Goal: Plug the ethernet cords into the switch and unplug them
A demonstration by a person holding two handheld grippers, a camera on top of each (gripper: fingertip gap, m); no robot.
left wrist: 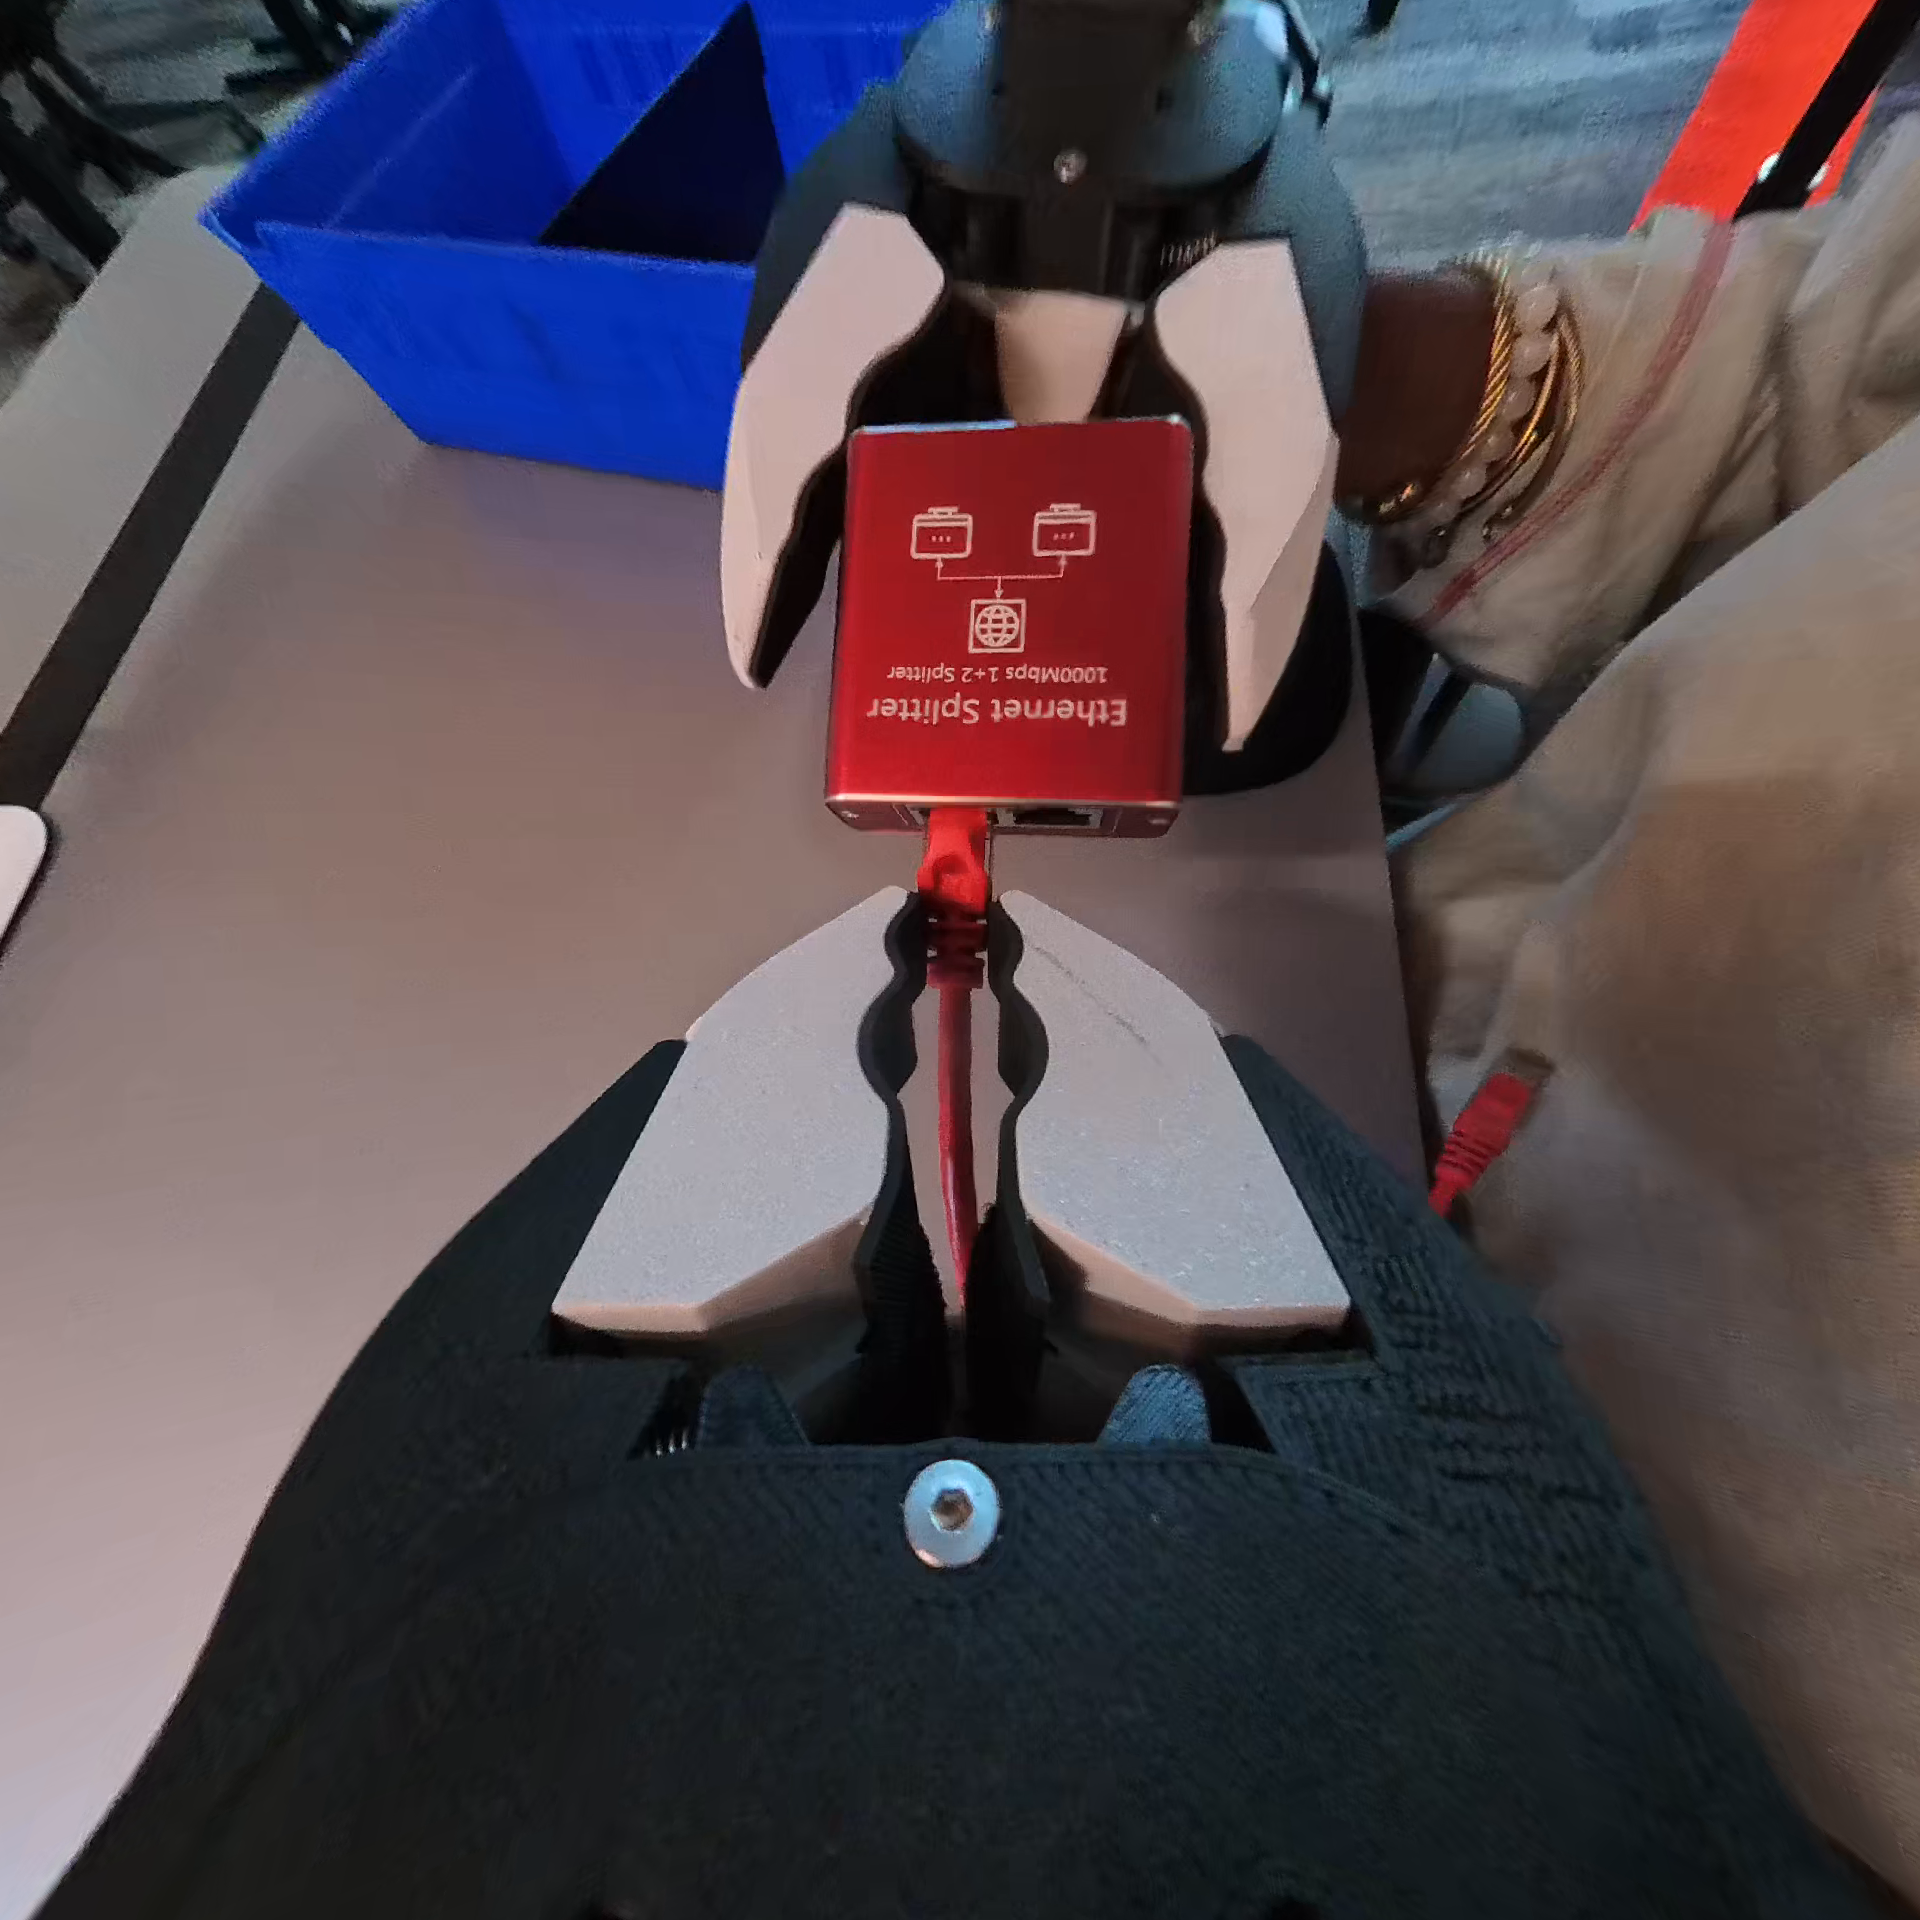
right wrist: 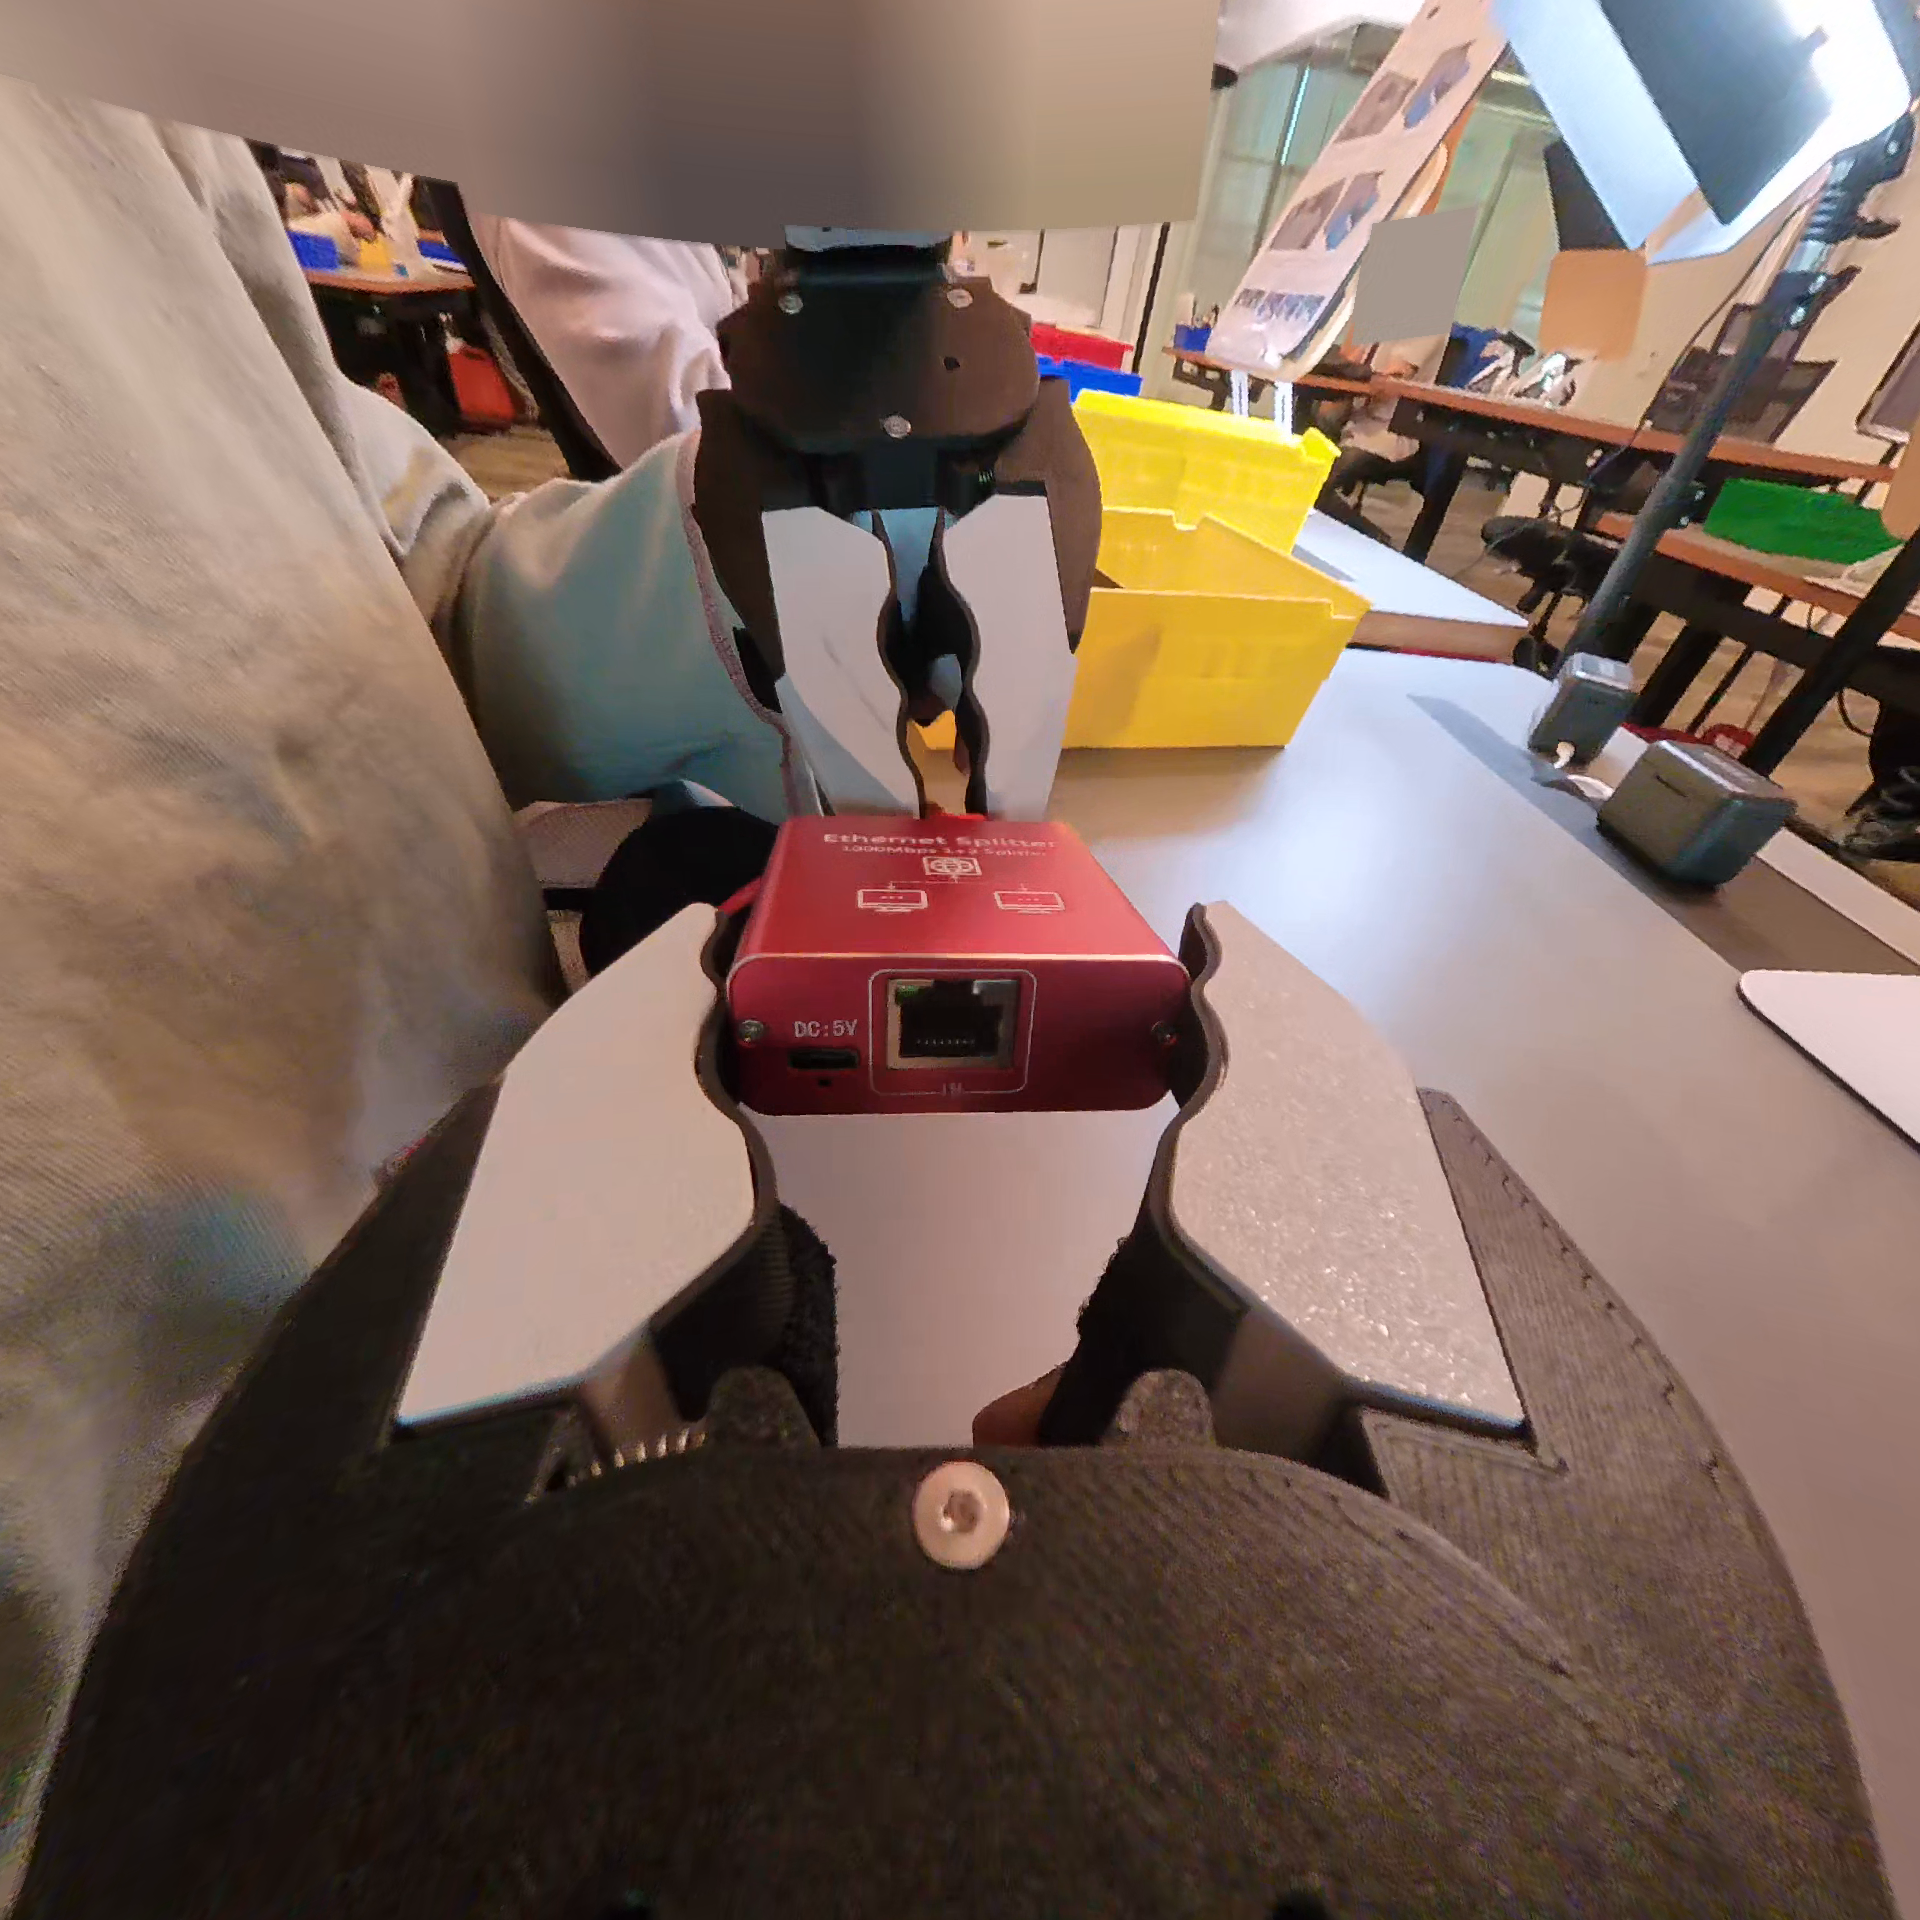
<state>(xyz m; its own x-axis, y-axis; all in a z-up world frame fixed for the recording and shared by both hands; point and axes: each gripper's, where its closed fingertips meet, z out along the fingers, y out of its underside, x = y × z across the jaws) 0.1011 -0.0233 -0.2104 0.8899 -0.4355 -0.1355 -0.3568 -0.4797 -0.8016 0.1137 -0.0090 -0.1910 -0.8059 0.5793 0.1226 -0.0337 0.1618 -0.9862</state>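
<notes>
Fingers (right wrist: 1299,1164) of the right gripper (right wrist: 956,1023) clamp the red switch (right wrist: 956,1039) by its two sides, holding it just above the grey table (right wrist: 1455,987). Beyond it, the left gripper (left wrist: 951,914) has its fingers pressed together on the strain-relief boot of a red ethernet cord (left wrist: 954,1049), whose plug sits in the left-hand port of the switch's two-port face. Largest on the table are a blue bin (left wrist: 499,281) behind the right gripper in the left wrist view and a yellow bin (right wrist: 1205,623) behind the left one in the right wrist view. Smaller, a second red plug (left wrist: 1481,1132) lies off the table's right edge against beige cloth, and the switch's single port facing the right wrist camera is open.
</notes>
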